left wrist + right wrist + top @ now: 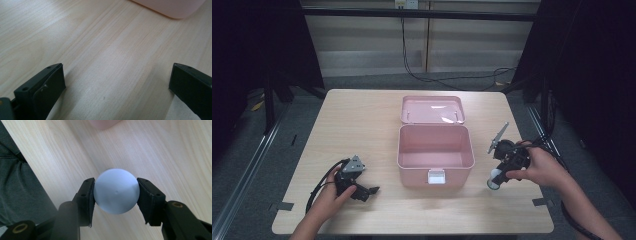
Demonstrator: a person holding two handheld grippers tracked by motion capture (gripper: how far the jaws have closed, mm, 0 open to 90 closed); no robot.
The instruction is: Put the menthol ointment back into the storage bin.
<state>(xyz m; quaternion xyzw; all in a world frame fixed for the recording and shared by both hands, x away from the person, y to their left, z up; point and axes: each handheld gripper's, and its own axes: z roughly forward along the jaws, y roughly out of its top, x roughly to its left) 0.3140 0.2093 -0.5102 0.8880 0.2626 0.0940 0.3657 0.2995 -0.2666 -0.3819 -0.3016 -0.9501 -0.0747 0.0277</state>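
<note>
Held thing: a pale, round-ended white object (116, 191) — it looks like a light bulb seen from its dome, though its base is hidden behind the globe in the right gripper view.
Where it is: to the right of the pink box (435, 154), near the front right part of the surface (362, 125), pinched in the right hand-held gripper (501, 172) and pointing down toward the wood; whether it touches the surface I cannot tell.
Right hand-held gripper: clenched on the globe, one jaw on each side at its widest part.
Left hand-held gripper (362, 190): released, jaws spread wide over bare wood at the front left, grasping nothing.
Pink box: lid (432, 109) thrown back flat behind it, inside empty, latch facing the person.
Weight: probably very light — the risk is not load but slip.
Surface feel: smooth, curved, likely slippery; two flat pads meet it at small patches only.
Fragility: if glass, thin and brittle, so a hard squeeze could crack it.
Where to hold: across the widest girth as now, or better at the narrower neck, where the pads can seat.
Setting down: low and gentle, since a round body may roll.
</note>
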